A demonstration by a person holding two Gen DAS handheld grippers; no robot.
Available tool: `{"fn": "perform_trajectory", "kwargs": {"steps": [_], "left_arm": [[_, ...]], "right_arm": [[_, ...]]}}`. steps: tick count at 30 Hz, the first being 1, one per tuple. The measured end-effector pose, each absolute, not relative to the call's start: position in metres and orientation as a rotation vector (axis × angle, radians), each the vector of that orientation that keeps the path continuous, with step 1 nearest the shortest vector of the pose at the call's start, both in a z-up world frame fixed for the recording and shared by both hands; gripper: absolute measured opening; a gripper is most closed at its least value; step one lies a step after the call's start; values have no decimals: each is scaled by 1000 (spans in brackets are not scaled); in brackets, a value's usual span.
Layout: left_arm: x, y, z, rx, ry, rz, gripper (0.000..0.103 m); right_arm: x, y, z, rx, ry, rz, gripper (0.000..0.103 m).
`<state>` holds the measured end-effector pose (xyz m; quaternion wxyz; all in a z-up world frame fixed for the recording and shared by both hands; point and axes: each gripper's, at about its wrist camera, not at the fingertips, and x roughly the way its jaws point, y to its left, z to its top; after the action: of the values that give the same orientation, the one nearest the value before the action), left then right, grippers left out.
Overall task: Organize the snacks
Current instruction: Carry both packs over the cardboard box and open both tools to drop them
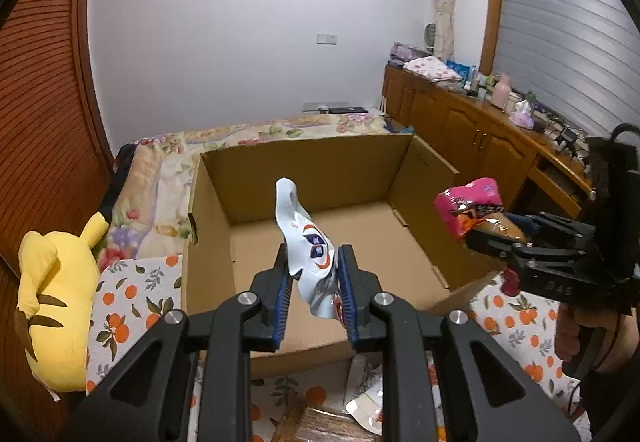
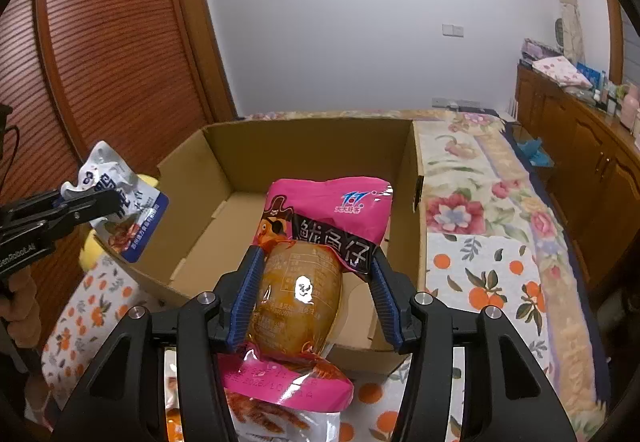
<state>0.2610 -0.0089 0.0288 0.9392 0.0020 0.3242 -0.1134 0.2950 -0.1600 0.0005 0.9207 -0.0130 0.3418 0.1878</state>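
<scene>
An open, empty cardboard box (image 1: 304, 170) (image 2: 312, 150) stands on the bed. My left gripper (image 1: 314, 262) is shut on a crumpled white and light-blue snack packet (image 1: 308, 242), held above the box's near edge. In the right wrist view that gripper (image 2: 104, 202) and its packet (image 2: 120, 202) hang over the box's left wall. My right gripper (image 2: 316, 256) is shut on a pink snack bag (image 2: 328, 206) with a clear window of orange-brown food, above the box's near wall. From the left wrist it appears at the right (image 1: 480, 238), holding the pink bag (image 1: 470, 202).
A yellow plush toy (image 1: 56, 306) lies left of the box on an orange-print cloth (image 1: 132, 294). More snack packets (image 2: 272, 414) lie on the cloth below the grippers. A floral quilt (image 2: 480, 202) covers the bed; wooden cabinets (image 1: 460, 122) line the right, louvred doors (image 2: 112, 42) the left.
</scene>
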Motion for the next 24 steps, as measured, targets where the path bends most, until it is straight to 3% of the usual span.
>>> {"fn": "perform_trajectory", "kwargs": {"steps": [4,11,17,19,24], "left_arm": [[264,-8,24,3,666,-214,23],[254,-10,30,12,637,-222,42],[235,-9,34,12,595,-252,49],[228,-10,32,17,593,-251,50],[212,-12,28,17,593,-273,53]], "right_arm": [[300,-156,1,-24,704,379,54],[311,-151,-3,-20,708,371,57],[306,-147,0,-28,680,373,66],[300,-146,5,-38,658,381,73],[285,-144,21,-45,623,405,74]]}}
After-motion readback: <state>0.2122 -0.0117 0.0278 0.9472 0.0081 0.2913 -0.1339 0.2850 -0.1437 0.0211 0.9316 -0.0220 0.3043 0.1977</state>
